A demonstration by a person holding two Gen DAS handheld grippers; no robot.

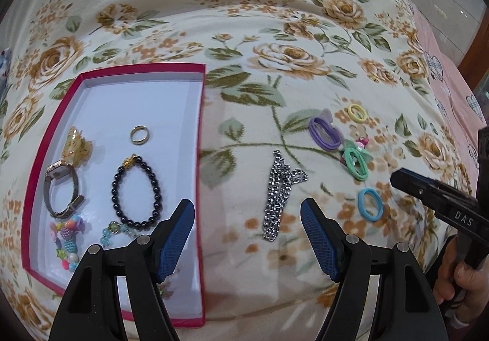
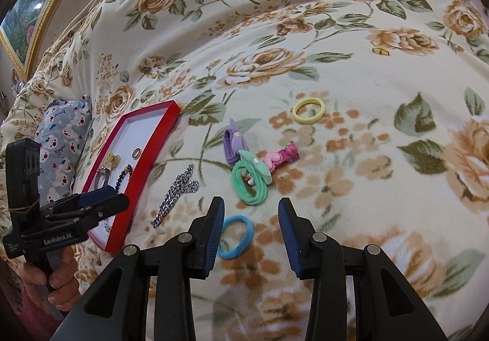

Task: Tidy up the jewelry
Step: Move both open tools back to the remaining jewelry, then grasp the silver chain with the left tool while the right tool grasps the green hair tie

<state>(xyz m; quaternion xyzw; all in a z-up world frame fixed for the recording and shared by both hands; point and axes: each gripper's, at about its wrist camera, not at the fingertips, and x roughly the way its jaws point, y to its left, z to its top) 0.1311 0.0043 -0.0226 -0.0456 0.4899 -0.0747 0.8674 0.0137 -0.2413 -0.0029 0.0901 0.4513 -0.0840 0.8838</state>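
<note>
A red box with a white floor lies on the floral blanket. It holds a gold ring, a black bead bracelet, a watch and a colourful bead bracelet. My left gripper hangs open over the box's right wall, and a silver chain lies on the blanket just ahead between its fingers. My right gripper is open and empty. A blue hair tie lies by its left finger, with a green tie ahead.
Further right on the blanket lie a purple tie, a pink clip, a yellow tie and, far back, a small gold ring. A bear-print pillow sits beyond the box. A hand holds the left gripper's handle.
</note>
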